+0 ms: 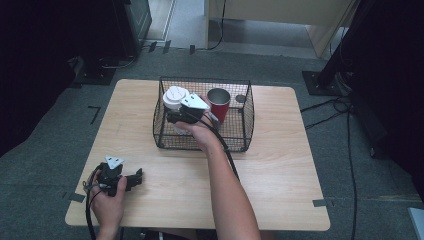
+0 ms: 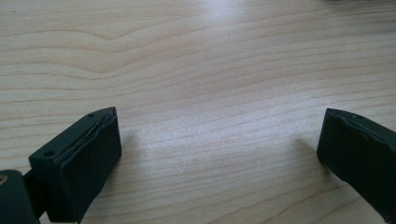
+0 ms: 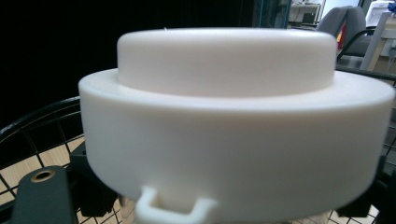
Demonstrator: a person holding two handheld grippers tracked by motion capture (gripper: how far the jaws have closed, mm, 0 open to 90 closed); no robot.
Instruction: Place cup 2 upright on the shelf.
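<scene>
Your worktop (image 1: 280,165) fills the middle of the high view, a pale wood slab with rounded corners on a grey carpeted floor (image 1: 45,165). On its far half, just above frame centre, stands the black wire basket (image 1: 200,141), open at the top.

Inside the basket, toward its upper right, a red cup (image 1: 219,104) stands upright with its mouth open. To the left of it, near the basket's upper left corner, sits the white-lidded cup (image 1: 175,97); its lid rises about level with the basket rim. In the right gripper view that white lid (image 3: 233,135) is very close to the camera, with a small tab at its lower edge and the basket wire behind it on both sides.

Your right claw (image 1: 176,119) reaches into the basket from the near side, at frame centre, and is closed on the white-lidded cup just below the lid.

Your left claw (image 1: 136,177) rests low at the lower left of the high view, over the near left corner of the worktop. In the left gripper view its jaws stand wide apart over bare wood grain (image 2: 205,93), with nothing between them.
</scene>
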